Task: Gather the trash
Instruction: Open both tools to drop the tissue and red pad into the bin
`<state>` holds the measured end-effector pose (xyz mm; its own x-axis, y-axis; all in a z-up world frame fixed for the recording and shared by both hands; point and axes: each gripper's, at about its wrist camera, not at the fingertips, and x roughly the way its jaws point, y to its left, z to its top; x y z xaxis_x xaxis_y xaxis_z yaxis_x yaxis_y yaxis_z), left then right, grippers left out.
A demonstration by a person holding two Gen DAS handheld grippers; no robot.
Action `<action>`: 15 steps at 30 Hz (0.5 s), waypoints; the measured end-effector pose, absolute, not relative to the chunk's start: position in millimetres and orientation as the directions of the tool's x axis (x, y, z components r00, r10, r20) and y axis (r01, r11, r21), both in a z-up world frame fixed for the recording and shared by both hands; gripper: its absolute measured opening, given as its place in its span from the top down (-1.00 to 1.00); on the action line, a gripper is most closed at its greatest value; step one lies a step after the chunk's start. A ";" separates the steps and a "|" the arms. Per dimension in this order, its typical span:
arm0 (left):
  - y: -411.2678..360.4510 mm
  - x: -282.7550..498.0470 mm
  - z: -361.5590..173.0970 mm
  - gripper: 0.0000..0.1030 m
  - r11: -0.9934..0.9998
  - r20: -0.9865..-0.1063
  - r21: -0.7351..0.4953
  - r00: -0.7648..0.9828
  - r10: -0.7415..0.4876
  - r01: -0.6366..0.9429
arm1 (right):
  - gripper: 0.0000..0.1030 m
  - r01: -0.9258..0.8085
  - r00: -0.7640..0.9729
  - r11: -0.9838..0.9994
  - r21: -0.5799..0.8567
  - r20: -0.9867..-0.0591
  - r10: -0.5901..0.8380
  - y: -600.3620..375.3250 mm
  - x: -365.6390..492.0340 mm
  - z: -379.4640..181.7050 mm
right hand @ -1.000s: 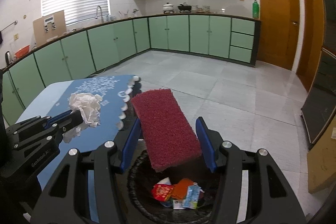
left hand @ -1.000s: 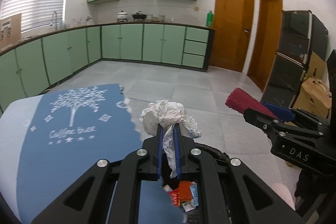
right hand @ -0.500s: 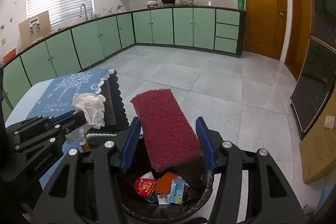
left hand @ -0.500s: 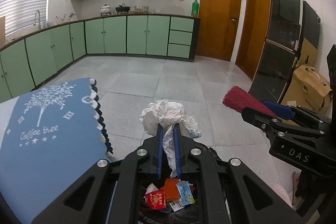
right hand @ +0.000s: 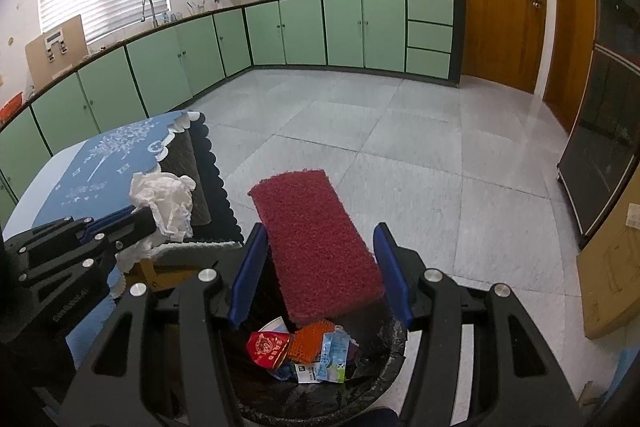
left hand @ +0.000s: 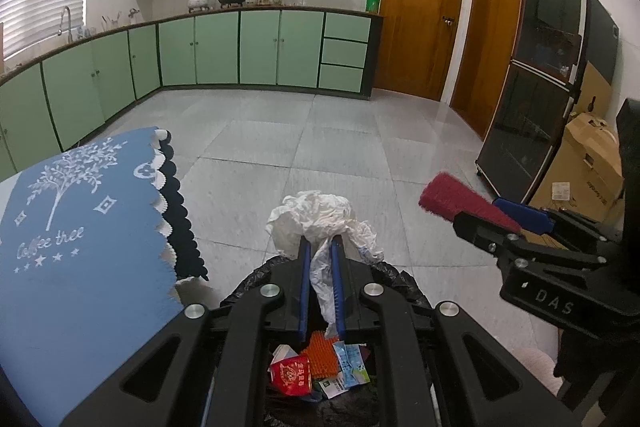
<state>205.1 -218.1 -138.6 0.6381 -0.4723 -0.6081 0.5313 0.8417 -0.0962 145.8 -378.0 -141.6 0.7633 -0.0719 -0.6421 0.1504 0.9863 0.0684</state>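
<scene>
Green-cabinet kitchen, tiled floor; lined bin [right hand: 384, 367] at 6 o'clock, directly below. Right gripper [right hand: 320, 267] opening around red scrub pad [right hand: 316, 239], long axis toward 12. Left gripper [left hand: 320, 279] clamped on crumpled tissue [left hand: 320, 223].

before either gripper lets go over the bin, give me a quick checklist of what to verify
1. Left gripper clamped on the crumpled white tissue: ok.
2. Tissue above the black-lined trash bin: ok, its tail hangs over the opening.
3. Right gripper: jaws opening, with the dark red rectangular scouring pad between them; whether the pads still press: cannot tell.
4. Pad's lower end over the bin mouth: ok.
5. Room in the bin above the red packet and wrappers: ok.
6. Blue tablecloth outside the drop path: ok.
</scene>
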 end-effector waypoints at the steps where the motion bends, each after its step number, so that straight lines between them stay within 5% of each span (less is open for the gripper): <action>1: -218.0 206.6 -139.4 0.75 0.840 -0.612 -0.100 0.633 -0.474 0.533 | -0.16 0.154 0.762 0.986 0.065 -0.643 -0.077 -379.2 146.8 -143.1; 4: -214.9 209.8 -140.2 0.63 0.841 -0.617 -0.113 0.626 -0.477 0.529 | -0.27 0.171 0.759 0.984 0.059 -0.645 -0.093 -381.3 147.6 -146.5; 6: -212.4 210.5 -140.0 0.35 0.843 -0.616 -0.115 0.628 -0.475 0.525 | -0.44 0.190 0.759 0.981 0.048 -0.641 -0.116 -383.5 146.6 -146.6; 10: -203.9 210.1 -134.7 0.25 0.847 -0.605 -0.126 0.637 -0.478 0.516 | -0.77 0.207 0.757 0.977 0.047 -0.640 -0.130 -383.8 145.5 -144.3; 15: -188.0 205.3 -121.1 -0.12 0.863 -0.578 -0.116 0.673 -0.461 0.492 | -0.86 0.198 0.770 0.978 0.068 -0.627 -0.113 -378.9 138.9 -132.0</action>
